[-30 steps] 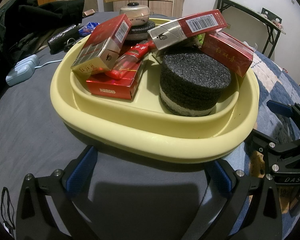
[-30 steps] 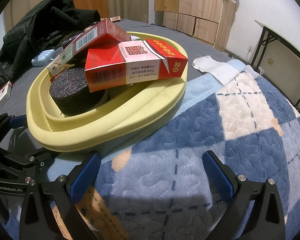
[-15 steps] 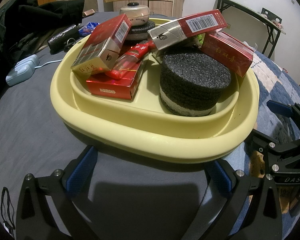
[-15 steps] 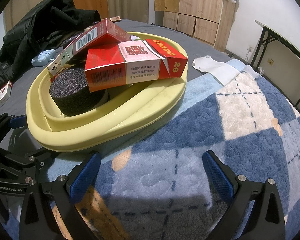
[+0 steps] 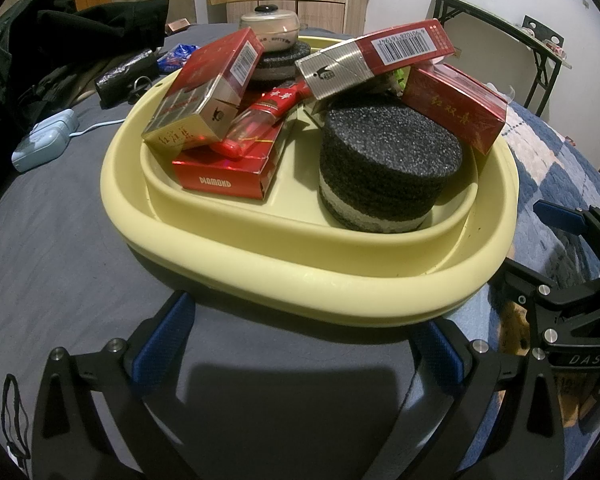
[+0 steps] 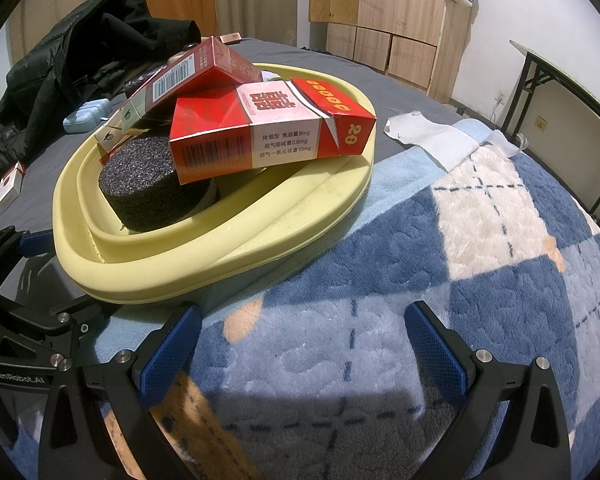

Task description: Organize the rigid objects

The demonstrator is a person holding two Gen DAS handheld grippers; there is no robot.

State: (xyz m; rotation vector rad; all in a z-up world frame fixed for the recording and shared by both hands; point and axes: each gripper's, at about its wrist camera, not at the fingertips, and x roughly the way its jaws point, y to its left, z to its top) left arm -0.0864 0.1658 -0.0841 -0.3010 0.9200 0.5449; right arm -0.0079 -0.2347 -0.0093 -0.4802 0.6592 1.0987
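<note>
With both tools, left (image 5: 300,340) and right (image 6: 300,336), wide and empty short of the tray (image 5: 300,280) mid-bed, best to lift the top box (image 5: 380,56) first, squarely by its long sides, sparing the leaning pile.

Bare grey bed cover (image 5: 60,248) open in front of the yellow tray (image 5: 300,280), blue plaid blanket (image 6: 480,260) free to its right, tray crowded with leaning red boxes (image 5: 208,92) and a black foam cylinder (image 5: 388,168), black jacket (image 5: 60,48) blocking the far left.
</note>
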